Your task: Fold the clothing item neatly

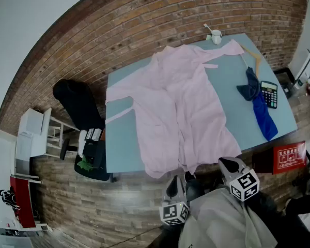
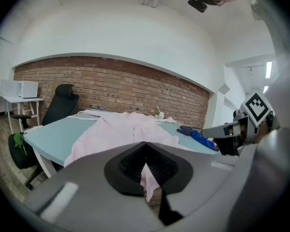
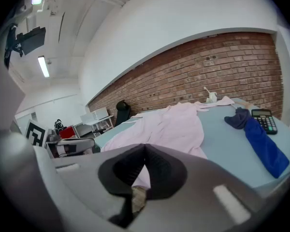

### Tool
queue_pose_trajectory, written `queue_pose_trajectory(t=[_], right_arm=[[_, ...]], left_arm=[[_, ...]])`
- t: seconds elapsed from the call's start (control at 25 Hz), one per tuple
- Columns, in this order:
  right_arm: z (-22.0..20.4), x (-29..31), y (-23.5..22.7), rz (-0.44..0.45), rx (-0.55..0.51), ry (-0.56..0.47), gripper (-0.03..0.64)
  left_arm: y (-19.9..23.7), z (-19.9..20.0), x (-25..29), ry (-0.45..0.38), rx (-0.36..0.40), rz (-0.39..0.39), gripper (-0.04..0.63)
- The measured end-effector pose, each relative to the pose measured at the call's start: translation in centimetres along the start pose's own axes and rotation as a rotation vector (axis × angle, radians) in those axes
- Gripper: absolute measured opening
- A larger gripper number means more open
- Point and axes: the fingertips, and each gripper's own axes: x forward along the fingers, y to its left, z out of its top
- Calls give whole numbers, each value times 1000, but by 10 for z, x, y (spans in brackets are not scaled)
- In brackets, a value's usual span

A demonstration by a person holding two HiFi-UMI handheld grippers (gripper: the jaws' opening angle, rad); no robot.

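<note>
The pink robe (image 1: 175, 107) lies spread open on the table (image 1: 230, 94), with no fold made yet, so the whole task is left. The left gripper (image 1: 173, 186) and right gripper (image 1: 230, 167) are closed and empty, just off the near edge.

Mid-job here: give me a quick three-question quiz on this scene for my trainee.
1. True or false: the pink robe lies spread open on the table, not yet folded.
2. What lies right beside the calculator? A) blue cloth B) red towel C) book
3. Fill in: the left tongs and right tongs are both ____.
Key: 1 true; 2 A; 3 shut, holding nothing.
</note>
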Motion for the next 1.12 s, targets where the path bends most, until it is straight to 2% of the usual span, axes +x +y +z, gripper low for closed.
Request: queue_pose_trajectory(t=[0.36, 0.52, 0.6, 0.84, 1.12], right_arm=[[0, 4, 5, 30, -17, 0, 0], [9, 0, 1, 33, 45, -64, 0], [15, -3, -4, 18, 58, -95, 0], [37, 4, -17, -23, -55, -139, 0], [61, 45, -40, -96, 25, -136, 0]], left_arm=[[5, -3, -2, -6, -15, 21, 7], [0, -3, 2, -4, 6, 12, 8], [-3, -1, 5, -5, 25, 8, 8], [-4, 26, 31, -57, 73, -14, 8], [24, 58, 86, -57, 78, -70, 12]])
